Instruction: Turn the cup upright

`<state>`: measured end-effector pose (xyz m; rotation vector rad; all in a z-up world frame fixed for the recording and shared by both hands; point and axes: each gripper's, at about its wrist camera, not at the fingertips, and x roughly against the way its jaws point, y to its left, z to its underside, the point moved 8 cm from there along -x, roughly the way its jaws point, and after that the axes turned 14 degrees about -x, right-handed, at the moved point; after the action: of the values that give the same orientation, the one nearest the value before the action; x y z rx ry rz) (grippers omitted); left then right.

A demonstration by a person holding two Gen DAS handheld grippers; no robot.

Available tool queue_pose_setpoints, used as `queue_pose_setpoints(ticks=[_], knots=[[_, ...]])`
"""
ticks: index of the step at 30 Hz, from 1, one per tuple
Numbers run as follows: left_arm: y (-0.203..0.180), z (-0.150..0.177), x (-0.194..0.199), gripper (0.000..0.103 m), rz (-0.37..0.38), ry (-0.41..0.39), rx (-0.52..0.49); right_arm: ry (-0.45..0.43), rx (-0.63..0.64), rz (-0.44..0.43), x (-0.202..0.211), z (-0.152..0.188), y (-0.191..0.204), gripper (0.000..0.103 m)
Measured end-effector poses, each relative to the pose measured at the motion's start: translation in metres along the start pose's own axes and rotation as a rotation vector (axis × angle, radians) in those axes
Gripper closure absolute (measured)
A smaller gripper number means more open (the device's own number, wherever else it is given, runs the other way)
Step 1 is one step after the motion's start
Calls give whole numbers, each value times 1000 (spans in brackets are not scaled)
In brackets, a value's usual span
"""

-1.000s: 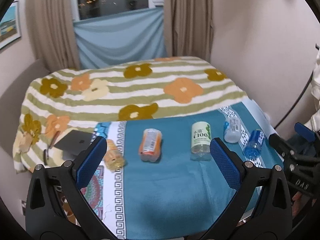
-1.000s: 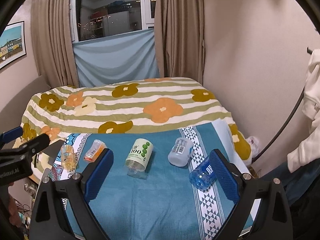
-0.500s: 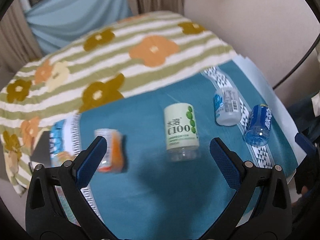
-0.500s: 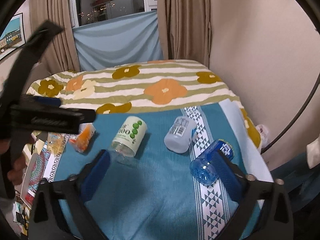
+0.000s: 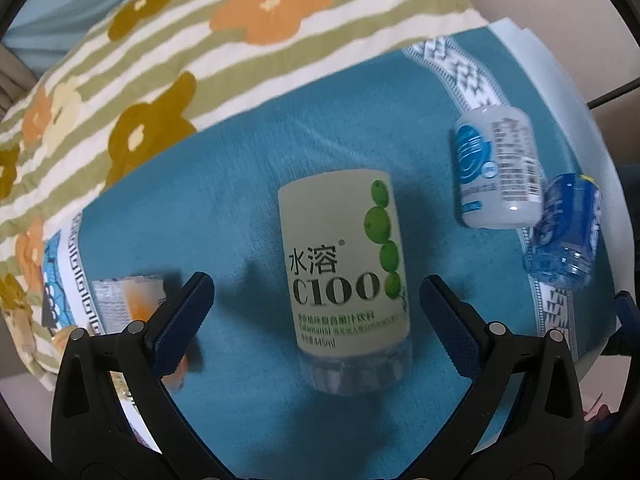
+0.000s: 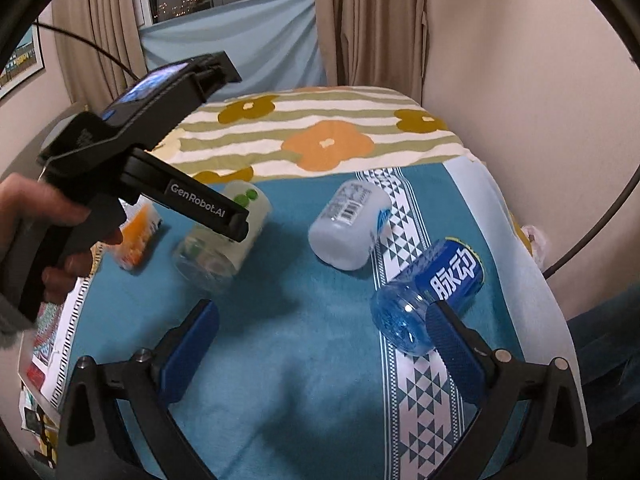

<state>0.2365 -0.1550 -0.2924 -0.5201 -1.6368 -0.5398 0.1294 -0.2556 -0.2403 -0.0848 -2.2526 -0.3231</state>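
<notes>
Left wrist view: I am holding the left gripper (image 5: 316, 300) over the teal cloth (image 5: 248, 184) with its jaws spread wide and nothing between the pads. The pale green cup (image 5: 344, 272) is lying on its side between the two fingers, touching neither, with its clear end pointing toward 6 o'clock. At 2 o'clock a white cup (image 5: 498, 168) is lying on its side on the patterned band of the cloth, and just beside it at 3 o'clock a blue cup (image 5: 568, 232) is lying tipped as well. At 9 o'clock an orange cup (image 5: 132, 296) is showing partly behind the left finger; it is blurred.

Right wrist view: I am keeping the right gripper (image 6: 320, 332) wide open and empty above the cloth. The blue cup (image 6: 432, 296) is lying just beyond the right finger at 3 o'clock. The white cup (image 6: 348, 224) is lying at 12 o'clock. At 10 o'clock the left gripper's body (image 6: 160, 176) is crossing over the green cup (image 6: 224, 240), hiding part of it. The person's hand (image 6: 52, 236) is gripping the handle at 9 o'clock. The flowered blanket (image 6: 328, 136) is covering the bed beyond the cloth.
</notes>
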Motion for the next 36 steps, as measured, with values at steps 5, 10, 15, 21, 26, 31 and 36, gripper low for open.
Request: queue_pose_setpoints(ticks=[5, 10, 15, 21, 26, 31, 36], knots=[[-4, -5, -15, 0, 19, 40, 0, 5, 20, 5, -4, 3, -4, 0], [-9, -8, -28, 16, 47, 72, -4, 28, 30, -16, -8, 9, 1, 0], [-12, -9, -31, 33, 69, 86, -5, 34, 46, -12, -10, 13, 3, 0], [-13, -9, -30, 34, 71, 79, -11, 44, 32, -22, -11, 15, 1, 0], [-12, -6, -27, 34, 71, 72, -2, 45, 30, -24, -10, 14, 3, 0], [-7, 2, -13, 34, 68, 53, 19, 26, 38, -31, -2, 12, 6, 0], [-6, 23, 5, 34, 78, 31, 67, 7, 46, -47, 9, 9, 12, 0]])
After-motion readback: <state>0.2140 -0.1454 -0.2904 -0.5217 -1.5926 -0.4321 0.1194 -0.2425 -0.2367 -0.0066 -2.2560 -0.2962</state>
